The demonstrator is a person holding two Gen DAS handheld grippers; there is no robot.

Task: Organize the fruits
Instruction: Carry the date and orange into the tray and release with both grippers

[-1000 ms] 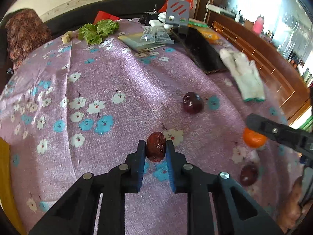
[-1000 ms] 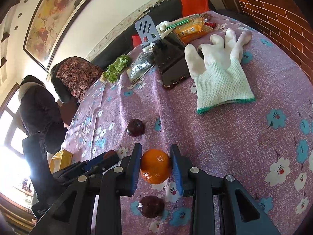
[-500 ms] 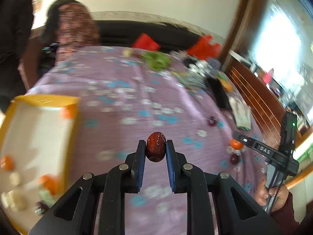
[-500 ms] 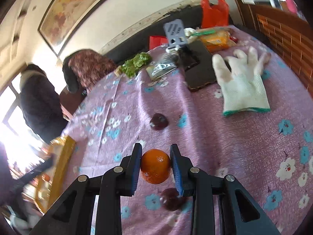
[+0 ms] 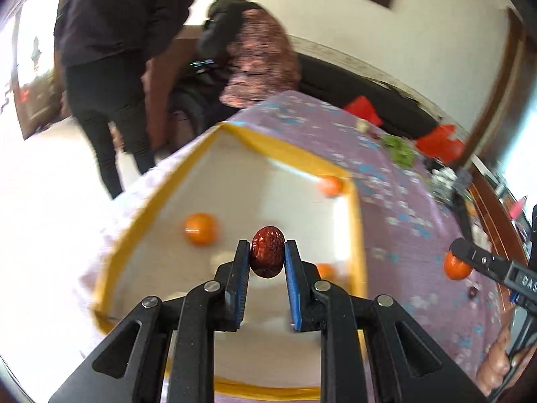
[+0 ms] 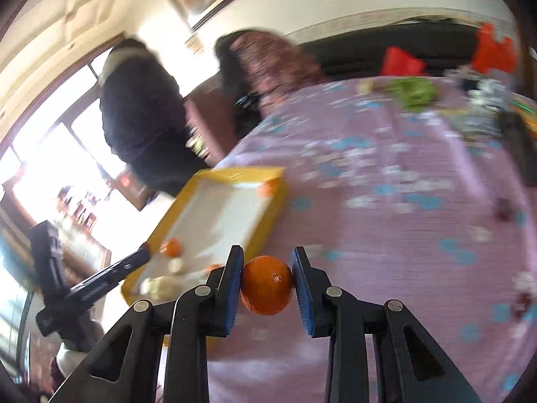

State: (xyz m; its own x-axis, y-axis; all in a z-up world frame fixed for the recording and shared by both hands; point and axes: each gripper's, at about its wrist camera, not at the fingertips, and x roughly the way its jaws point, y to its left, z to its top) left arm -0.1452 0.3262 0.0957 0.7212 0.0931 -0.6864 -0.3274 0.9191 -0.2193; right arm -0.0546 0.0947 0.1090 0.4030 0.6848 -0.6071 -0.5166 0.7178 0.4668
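My left gripper (image 5: 267,257) is shut on a wrinkled red date (image 5: 267,251) and holds it above the yellow-rimmed white tray (image 5: 295,154). Small oranges (image 5: 200,228) lie in the tray. My right gripper (image 6: 266,280) is shut on an orange (image 6: 266,285) and holds it above the purple flowered tablecloth (image 6: 386,181), right of the tray (image 6: 275,198). The right gripper also shows in the left wrist view (image 5: 461,262) with its orange (image 5: 454,268). The left gripper shows in the right wrist view (image 6: 142,255) over the tray's near end.
Dark fruits (image 6: 503,213) lie on the cloth to the right. Lettuce (image 6: 414,92), packets and a black tray (image 6: 518,144) sit at the far end. A person in dark clothes (image 5: 117,33) stands beyond the table, beside a patterned chair back (image 5: 258,63).
Both grippers swung left toward the yellow tray, each carrying its fruit. The left gripper with the date now hangs over the tray; the right one with the orange has come close beside it.
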